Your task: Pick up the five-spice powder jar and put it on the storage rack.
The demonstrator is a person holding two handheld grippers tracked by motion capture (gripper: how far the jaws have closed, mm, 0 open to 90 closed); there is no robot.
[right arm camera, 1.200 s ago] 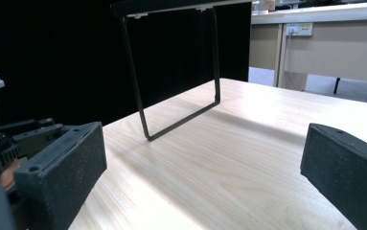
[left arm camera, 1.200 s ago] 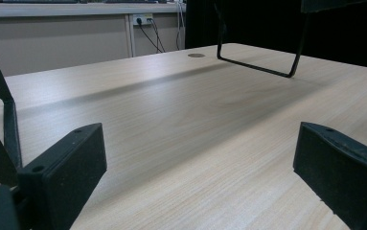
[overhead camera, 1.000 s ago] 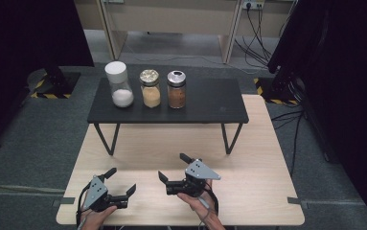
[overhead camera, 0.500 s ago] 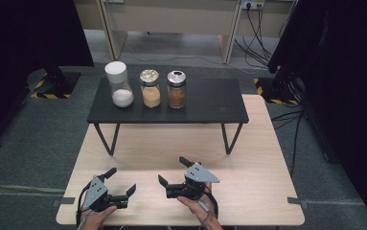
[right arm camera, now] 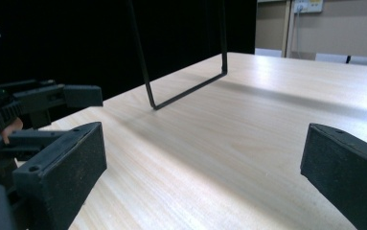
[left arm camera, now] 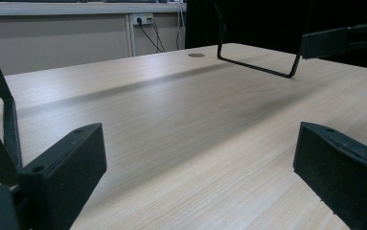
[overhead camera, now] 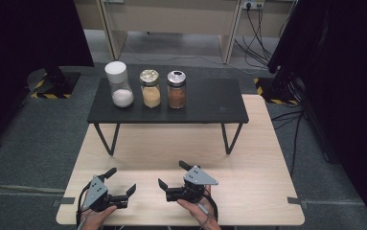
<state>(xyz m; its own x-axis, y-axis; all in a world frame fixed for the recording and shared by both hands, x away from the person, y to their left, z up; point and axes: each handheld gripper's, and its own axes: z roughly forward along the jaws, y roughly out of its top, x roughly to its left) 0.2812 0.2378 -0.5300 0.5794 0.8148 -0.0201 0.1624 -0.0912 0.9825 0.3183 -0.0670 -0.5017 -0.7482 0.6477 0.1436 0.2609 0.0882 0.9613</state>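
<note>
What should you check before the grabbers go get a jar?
1. Left gripper open: ok, its jaws stand wide apart with nothing between them.
2. Right gripper open: ok, wide apart and holding nothing.
3. Jars upright: ok, the white-lidded jar, the yellow-filled jar and the brown-filled jar stand in a row on the black shelf.
4. Lids on: ok, each jar has one.
5. Path over the wooden table: ok, nothing lies between grippers and shelf.
6. Lids screwed tight: cannot tell.
</note>
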